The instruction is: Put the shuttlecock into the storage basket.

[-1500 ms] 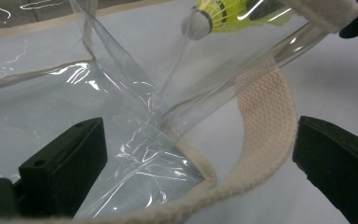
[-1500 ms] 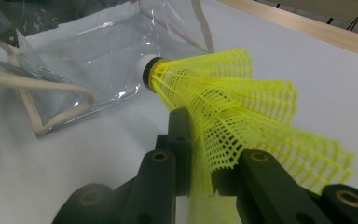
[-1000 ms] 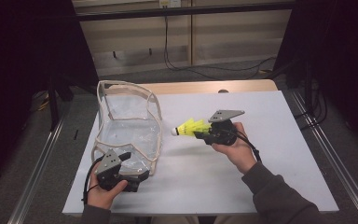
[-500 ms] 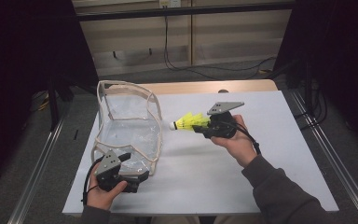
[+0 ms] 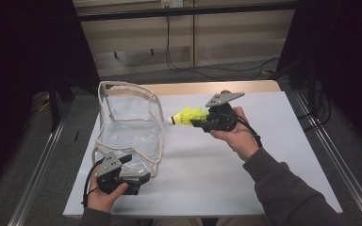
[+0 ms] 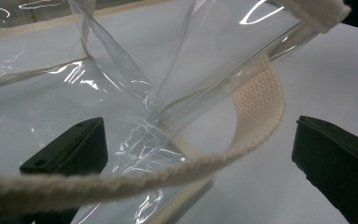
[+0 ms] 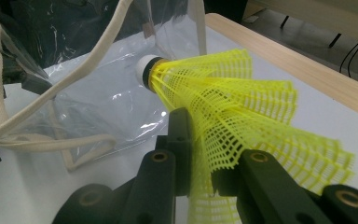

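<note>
I have the right gripper (image 5: 199, 123) clamped on the yellow shuttlecock (image 5: 188, 116): its fingers (image 7: 177, 140) pinch the mesh skirt, and the white cork tip points away from them toward the clear bag (image 5: 129, 125), just short of its near wall. The shuttlecock hangs above the tabletop (image 5: 264, 179). My left gripper (image 5: 141, 178) sits at the bag's near corner, fingers (image 6: 70, 149) spread wide apart, with the bag's cream strap (image 6: 256, 102) and clear corner between them, unpinched.
</note>
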